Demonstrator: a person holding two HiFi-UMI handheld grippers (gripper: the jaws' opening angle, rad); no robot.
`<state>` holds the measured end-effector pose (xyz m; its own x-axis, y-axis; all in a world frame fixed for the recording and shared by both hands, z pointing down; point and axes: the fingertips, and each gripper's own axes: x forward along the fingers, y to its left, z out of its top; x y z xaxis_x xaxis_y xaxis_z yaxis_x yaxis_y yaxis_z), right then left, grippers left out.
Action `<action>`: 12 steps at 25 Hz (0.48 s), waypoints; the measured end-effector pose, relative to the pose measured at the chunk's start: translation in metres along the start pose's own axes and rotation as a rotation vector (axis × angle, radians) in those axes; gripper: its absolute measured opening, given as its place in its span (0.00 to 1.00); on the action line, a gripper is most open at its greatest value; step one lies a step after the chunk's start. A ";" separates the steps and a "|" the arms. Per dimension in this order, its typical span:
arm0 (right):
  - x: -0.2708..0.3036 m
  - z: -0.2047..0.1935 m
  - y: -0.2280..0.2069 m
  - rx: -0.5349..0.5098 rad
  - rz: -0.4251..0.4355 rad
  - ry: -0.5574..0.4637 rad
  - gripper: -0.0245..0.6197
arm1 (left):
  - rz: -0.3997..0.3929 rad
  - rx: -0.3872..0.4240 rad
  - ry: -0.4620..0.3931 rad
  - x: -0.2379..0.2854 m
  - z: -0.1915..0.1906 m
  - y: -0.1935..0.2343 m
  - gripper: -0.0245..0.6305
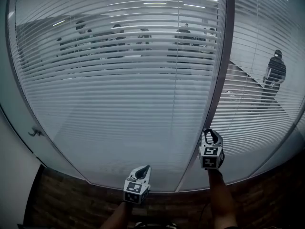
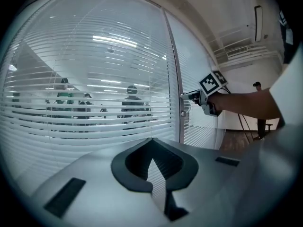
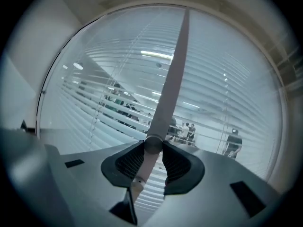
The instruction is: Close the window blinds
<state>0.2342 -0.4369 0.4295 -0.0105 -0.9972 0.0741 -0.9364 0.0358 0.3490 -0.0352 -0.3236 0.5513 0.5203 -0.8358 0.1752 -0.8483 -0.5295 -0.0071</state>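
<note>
White slatted blinds (image 1: 119,99) hang behind a curved glass wall, their slats tilted open enough that people show through. A grey upright frame post (image 1: 219,87) divides the glass into two panes. My right gripper (image 1: 208,133) is at this post. In the right gripper view its pads close on a small round knob (image 3: 152,144) on the post (image 3: 173,79). My left gripper (image 1: 144,168) hangs lower and to the left, short of the glass, with its fingertips together and nothing between them (image 2: 151,143). The left gripper view shows the right gripper (image 2: 191,96) at the post.
Several people stand behind the blinds (image 1: 143,37), and one dark-clothed person (image 1: 275,70) is behind the right pane. A small handle (image 1: 34,132) sticks out at the left edge of the glass. A dark floor (image 1: 62,202) runs along the base.
</note>
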 end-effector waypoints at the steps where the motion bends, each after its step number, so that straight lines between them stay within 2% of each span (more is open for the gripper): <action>1: 0.000 0.001 0.002 -0.070 0.002 0.004 0.23 | 0.002 0.000 0.000 0.000 0.000 0.001 0.03; 5: -0.004 0.005 0.010 -0.361 -0.011 0.034 0.22 | 0.008 -0.001 -0.003 -0.002 0.000 0.006 0.03; 12: 0.000 -0.004 0.012 -0.984 -0.089 0.056 0.23 | 0.009 -0.003 -0.014 -0.004 0.002 0.010 0.03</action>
<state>0.2246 -0.4360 0.4373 0.0864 -0.9952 0.0453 -0.2239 0.0249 0.9743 -0.0452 -0.3259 0.5482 0.5137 -0.8427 0.1612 -0.8534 -0.5213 -0.0058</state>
